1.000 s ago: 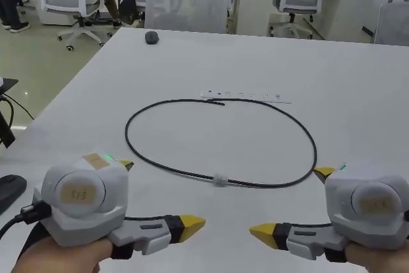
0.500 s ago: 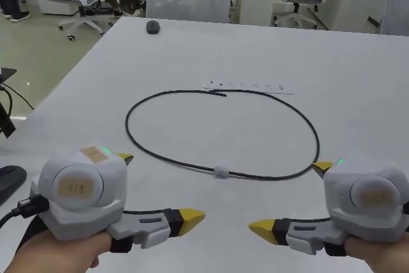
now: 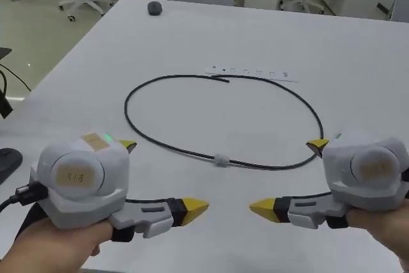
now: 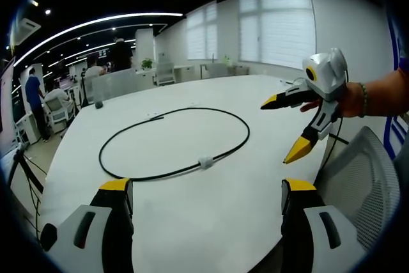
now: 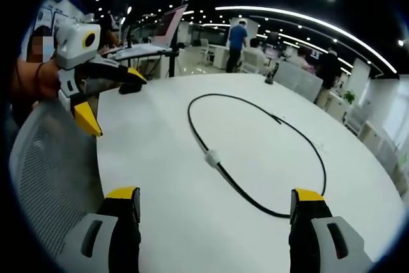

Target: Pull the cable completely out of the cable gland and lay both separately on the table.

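Head view: a black cable (image 3: 125,103) lies in a wide loop on the white bench (image 3: 358,49). It passes through a small pale cable gland (image 3: 221,160) on the loop's near side. The left gripper (image 3: 161,177) and right gripper (image 3: 289,177) hover nearer the person, fingers apart, touching nothing.

Left gripper view: the cable gland (image 4: 205,162) sits on the cable ahead, between the spread fingers (image 4: 115,190).

Right gripper view: the cable gland (image 5: 211,156) lies ahead on the loop, and the fingers (image 5: 308,199) stand wide apart.
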Motion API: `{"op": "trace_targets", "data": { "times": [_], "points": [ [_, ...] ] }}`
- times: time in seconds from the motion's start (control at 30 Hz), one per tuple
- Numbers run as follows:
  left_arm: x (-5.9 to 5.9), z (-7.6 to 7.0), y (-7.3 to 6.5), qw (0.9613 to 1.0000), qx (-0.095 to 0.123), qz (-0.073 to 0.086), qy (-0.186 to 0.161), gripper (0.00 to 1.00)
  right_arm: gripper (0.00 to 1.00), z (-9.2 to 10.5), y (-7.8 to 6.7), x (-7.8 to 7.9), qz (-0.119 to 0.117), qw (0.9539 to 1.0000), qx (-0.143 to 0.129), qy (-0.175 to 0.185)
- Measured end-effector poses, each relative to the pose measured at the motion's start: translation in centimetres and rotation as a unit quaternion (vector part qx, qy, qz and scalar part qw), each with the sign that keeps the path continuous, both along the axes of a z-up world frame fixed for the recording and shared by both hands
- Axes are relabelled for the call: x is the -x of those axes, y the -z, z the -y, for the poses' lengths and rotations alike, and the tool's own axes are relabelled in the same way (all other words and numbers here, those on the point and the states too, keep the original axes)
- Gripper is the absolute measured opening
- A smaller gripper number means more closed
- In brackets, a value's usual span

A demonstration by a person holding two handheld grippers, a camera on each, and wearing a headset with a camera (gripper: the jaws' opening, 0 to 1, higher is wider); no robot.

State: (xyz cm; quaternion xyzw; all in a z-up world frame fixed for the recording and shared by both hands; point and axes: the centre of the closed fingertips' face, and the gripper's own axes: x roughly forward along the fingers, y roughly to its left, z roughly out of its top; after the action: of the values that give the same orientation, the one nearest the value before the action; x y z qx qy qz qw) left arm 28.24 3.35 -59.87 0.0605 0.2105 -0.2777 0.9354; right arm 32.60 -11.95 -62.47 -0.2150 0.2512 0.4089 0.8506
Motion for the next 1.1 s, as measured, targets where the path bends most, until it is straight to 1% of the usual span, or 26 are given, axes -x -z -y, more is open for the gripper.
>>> {"op": "trace_targets", "data": {
  "times": [0.03,0.1,0.13,0.17,0.2,0.23,0.33,0.4,0.53,0.63,0.8,0.97,1.1],
  "points": [
    [0.0,0.0,0.0,1.0000,0.000,0.000,0.000,0.97,0.94,0.0,0.0,-0.1,0.000,1.0000,0.001,-0.002],
    [-0.2,0.1,-0.1,1.0000,0.003,0.000,-0.001,0.96,0.93,-0.3,0.4,-0.6,-0.005,0.9999,0.008,-0.013],
    [-0.3,0.2,-0.1,1.0000,0.004,0.001,-0.002,0.96,0.90,-0.4,0.6,-0.8,-0.009,0.9996,0.015,-0.020],
    [-0.5,0.2,-0.1,1.0000,0.004,0.002,-0.002,0.97,0.88,-0.5,0.6,-1.0,-0.007,0.9995,0.018,-0.025],
    [-0.6,0.2,-0.1,1.0000,0.004,0.002,-0.002,0.96,0.87,-0.6,0.7,-1.1,-0.007,0.9994,0.019,-0.030],
    [-0.7,0.2,-0.1,1.0000,0.003,0.003,-0.001,0.96,0.84,-1.0,0.8,-1.4,-0.013,0.9990,0.020,-0.039],
    [-1.0,0.4,0.0,1.0000,0.001,0.002,0.000,0.96,0.78,-1.7,1.3,-2.0,-0.024,0.9981,0.022,-0.053],
    [-1.2,0.5,0.2,1.0000,0.003,0.002,0.001,0.96,0.75,-2.0,1.5,-2.4,-0.027,0.9976,0.024,-0.059],
    [-1.3,0.7,0.3,1.0000,0.005,0.001,0.003,0.96,0.66,-2.7,1.9,-3.2,-0.034,0.9964,0.028,-0.073],
    [-1.5,1.0,0.2,1.0000,0.008,0.001,0.005,0.96,0.64,-3.0,2.2,-3.8,-0.039,0.9954,0.033,-0.082],
    [-1.8,1.2,0.1,0.9999,0.009,0.003,0.006,0.96,0.58,-3.7,2.7,-4.3,-0.050,0.9934,0.036,-0.097],
    [-2.0,1.2,0.1,0.9999,0.009,0.002,0.005,0.96,0.48,-4.7,3.5,-4.7,-0.061,0.9903,0.043,-0.117],
    [-2.2,1.0,0.2,0.9999,0.010,0.001,0.002,0.96,0.44,-5.6,4.0,-4.9,-0.066,0.9879,0.047,-0.132]
  ]
}}
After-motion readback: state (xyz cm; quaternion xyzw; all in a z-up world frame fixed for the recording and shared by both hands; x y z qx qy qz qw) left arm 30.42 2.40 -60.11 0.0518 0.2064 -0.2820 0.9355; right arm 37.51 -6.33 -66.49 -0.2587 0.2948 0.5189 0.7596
